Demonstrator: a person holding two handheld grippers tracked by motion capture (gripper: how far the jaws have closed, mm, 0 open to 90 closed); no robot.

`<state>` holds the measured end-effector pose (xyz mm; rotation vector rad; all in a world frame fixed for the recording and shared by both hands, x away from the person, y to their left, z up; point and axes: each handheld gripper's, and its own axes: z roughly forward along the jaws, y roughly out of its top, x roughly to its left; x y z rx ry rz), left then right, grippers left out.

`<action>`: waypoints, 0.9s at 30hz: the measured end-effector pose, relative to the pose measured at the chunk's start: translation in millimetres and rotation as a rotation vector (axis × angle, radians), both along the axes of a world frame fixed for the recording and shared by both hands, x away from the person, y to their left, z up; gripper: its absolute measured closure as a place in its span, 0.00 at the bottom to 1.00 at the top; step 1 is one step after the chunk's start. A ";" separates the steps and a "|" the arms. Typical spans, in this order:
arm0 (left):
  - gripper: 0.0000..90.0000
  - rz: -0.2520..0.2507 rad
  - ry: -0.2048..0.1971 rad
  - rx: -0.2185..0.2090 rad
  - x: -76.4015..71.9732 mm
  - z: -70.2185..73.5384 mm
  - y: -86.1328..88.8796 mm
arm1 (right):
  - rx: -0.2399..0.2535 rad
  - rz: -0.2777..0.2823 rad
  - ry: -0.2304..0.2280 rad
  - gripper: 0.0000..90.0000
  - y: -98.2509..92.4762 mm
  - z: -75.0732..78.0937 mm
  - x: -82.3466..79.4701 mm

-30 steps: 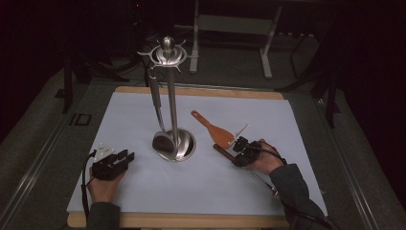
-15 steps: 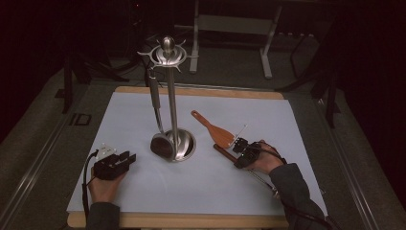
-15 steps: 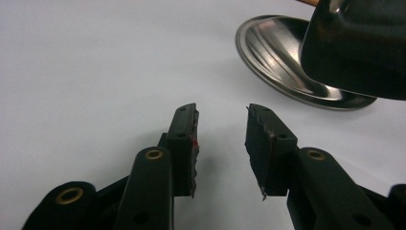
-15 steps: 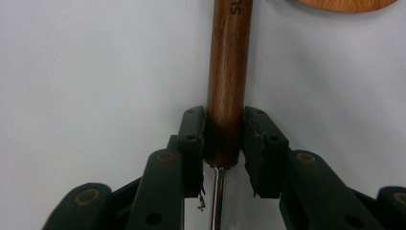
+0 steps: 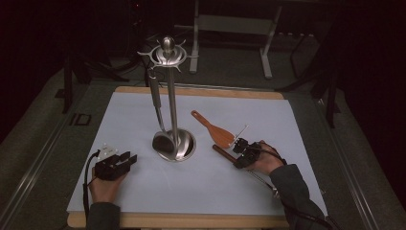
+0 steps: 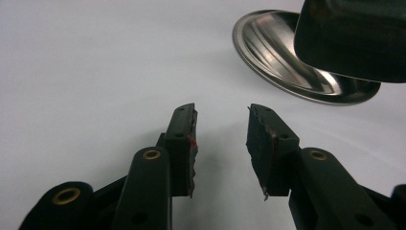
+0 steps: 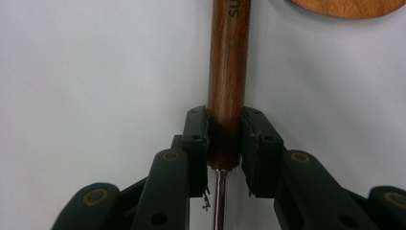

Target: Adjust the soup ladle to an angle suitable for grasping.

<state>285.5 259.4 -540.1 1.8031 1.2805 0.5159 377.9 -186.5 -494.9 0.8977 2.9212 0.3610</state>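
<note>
Right gripper (image 7: 225, 143) had just been closing and pinched the dark wooden handle (image 7: 229, 57) of a utensil lying flat on the white mat (image 5: 297, 124), beside the wooden spatula (image 5: 213, 128). Likely stiff, light, slick; grip handle near the metal shank (image 7: 219, 201).

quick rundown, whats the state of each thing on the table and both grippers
left gripper: open, nothing between its jaws, resting on the mat
right gripper: jaws have just been closing, shut on the dark wooden handle
wooden spatula: lying flat on the mat
ladle: hanging from the stand
stand: upright
white mat: flat on the table
</note>
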 end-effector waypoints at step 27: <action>0.66 0.009 -0.021 0.029 -2.5 -0.3 -3.2 | 0.201 0.018 -0.095 0.82 -1.6 38.2 -10.2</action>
